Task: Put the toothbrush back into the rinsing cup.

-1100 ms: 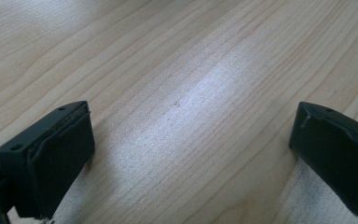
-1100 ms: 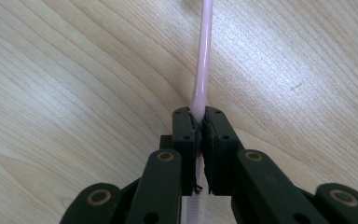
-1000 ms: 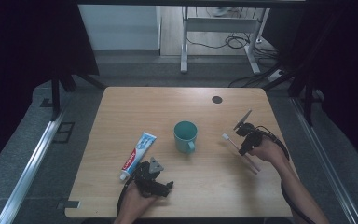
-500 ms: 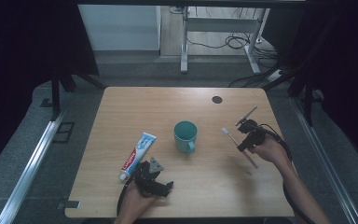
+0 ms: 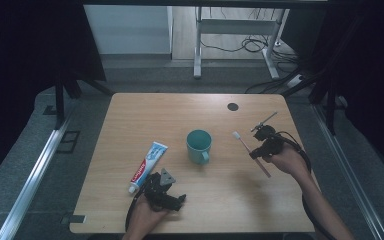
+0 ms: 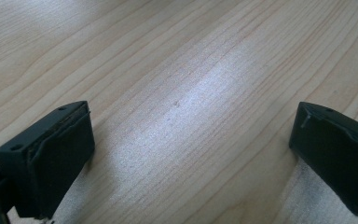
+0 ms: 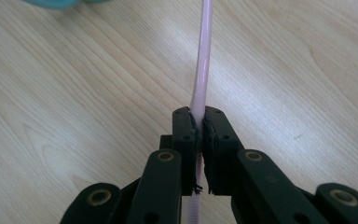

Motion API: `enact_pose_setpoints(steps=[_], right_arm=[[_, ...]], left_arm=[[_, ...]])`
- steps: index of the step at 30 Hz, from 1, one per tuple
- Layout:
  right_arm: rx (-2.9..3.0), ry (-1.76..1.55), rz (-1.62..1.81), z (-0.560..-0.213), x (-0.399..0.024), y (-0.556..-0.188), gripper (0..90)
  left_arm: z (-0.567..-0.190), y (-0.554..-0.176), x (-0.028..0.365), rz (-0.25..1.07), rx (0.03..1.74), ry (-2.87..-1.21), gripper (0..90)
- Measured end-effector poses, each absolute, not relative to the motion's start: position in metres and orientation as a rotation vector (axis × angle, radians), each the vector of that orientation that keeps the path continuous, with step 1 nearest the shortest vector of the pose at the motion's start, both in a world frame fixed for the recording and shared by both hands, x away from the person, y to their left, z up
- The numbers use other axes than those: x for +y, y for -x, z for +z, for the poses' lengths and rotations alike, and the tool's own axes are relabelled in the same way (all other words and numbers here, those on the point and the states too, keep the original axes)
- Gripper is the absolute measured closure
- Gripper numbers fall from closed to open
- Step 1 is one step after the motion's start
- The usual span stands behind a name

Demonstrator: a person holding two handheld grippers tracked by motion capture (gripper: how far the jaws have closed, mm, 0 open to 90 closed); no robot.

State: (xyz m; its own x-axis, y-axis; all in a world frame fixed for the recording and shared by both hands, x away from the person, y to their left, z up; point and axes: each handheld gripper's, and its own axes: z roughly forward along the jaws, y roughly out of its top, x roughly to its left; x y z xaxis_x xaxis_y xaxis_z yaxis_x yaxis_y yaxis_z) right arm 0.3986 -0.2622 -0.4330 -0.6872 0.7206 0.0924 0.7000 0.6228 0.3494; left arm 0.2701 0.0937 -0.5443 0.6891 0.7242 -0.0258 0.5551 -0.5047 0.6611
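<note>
- My left claw [image 5: 172, 199] rests low on the bench [image 5: 130, 115], nearest me and well to the near-left of the teal cup [image 5: 199, 145]; jaws wide apart, nothing between them, bare wood below.
- Toothpaste tube [image 5: 145, 166] lies flat to the left of the cup, untouched.
- My right claw [image 7: 199, 123] is clamped tight on the pink toothbrush [image 7: 202, 60] handle, to the right of the cup and clear of it.
- Judgement: pickup done; if the brush goes into the cup, carrying and release remain.
- Brush head [image 5: 236, 135] points toward the cup; bristles too small to make out. Cup's inside unreadable.
</note>
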Motion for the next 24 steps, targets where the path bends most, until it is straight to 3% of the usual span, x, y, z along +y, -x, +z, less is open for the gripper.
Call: enact_pose_setpoints(steps=[24], right_arm=[[2.724, -1.12, 0.836, -0.403, -0.242, -0.393, 83.7]], left_arm=[[-0.544, -0.27, 0.094, 0.336, 0.975, -2.244, 0.0]])
